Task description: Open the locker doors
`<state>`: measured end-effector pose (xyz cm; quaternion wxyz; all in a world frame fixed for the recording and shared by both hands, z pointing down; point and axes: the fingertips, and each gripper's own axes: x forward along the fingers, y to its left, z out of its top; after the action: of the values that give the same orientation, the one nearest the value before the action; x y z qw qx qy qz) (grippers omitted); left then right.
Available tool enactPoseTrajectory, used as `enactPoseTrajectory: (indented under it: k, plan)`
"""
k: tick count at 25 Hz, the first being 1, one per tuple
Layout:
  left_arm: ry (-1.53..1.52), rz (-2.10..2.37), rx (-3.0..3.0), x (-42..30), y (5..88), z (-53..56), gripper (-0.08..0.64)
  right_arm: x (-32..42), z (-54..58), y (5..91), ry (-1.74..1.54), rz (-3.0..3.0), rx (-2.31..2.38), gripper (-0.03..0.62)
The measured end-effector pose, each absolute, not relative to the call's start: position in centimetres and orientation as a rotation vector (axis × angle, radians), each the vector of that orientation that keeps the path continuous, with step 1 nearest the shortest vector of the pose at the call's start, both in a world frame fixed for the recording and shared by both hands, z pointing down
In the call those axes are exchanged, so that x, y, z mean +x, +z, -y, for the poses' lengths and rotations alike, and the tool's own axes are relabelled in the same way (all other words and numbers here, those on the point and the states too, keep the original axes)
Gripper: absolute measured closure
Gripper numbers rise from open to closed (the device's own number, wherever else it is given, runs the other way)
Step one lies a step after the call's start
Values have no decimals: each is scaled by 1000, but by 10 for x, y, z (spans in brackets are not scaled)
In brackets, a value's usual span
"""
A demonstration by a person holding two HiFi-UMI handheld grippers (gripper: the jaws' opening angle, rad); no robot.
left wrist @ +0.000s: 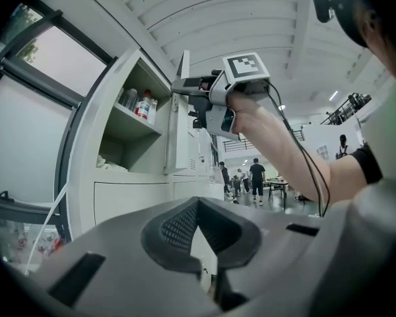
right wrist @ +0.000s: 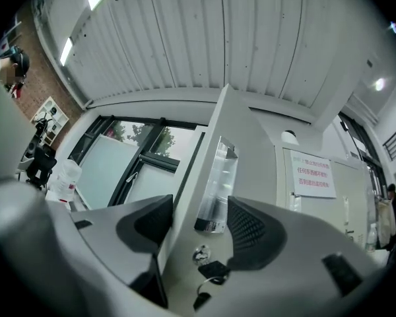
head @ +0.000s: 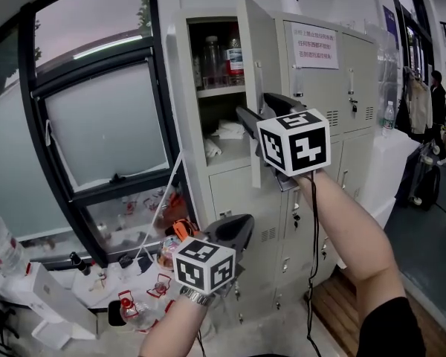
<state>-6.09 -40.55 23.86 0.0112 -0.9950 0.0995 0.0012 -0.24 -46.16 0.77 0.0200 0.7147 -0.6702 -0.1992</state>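
The pale grey locker cabinet (head: pixel 320 95) has its top-left door (head: pixel 256 43) swung out towards me. My right gripper (head: pixel 251 104) is at that door's free edge, open, one jaw on each side of the panel. In the right gripper view the door (right wrist: pixel 251 150) runs up between the wide-spread jaws of the right gripper (right wrist: pixel 198 223), with its clear label holder (right wrist: pixel 214 190) and a key in the lock (right wrist: pixel 211 269). My left gripper (head: pixel 236 230) hangs lower, in front of the lower doors, shut and empty. Its tips meet in the left gripper view (left wrist: pixel 197 202). That view also catches the right gripper (left wrist: pixel 185 84) at the door (left wrist: pixel 178 137).
The open compartment holds bottles (head: pixel 223 54) on the upper shelf and white cloth (head: pixel 227 131) below. A dark-framed window (head: pixel 97 125) is left of the cabinet, above a cluttered table (head: pixel 134 274). A paper notice (head: pixel 314 44) hangs on the neighbouring door. People (left wrist: pixel 257 174) stand far off.
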Motion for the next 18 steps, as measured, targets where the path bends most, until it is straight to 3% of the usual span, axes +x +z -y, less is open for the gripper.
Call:
enactPoseTrajectory:
  k: [6,10,18]
  plan:
    - [-7,-261,-3112,-53,242,393,562,9,441,8,-638,2045,2257,345]
    - [-9,-224,-3119,-49,243,383,562,15,427,9,-657,2000,2291,398]
    - [-13,-183,-3116,-37,242,366,563,38,406,10,-613,2038,2314,414]
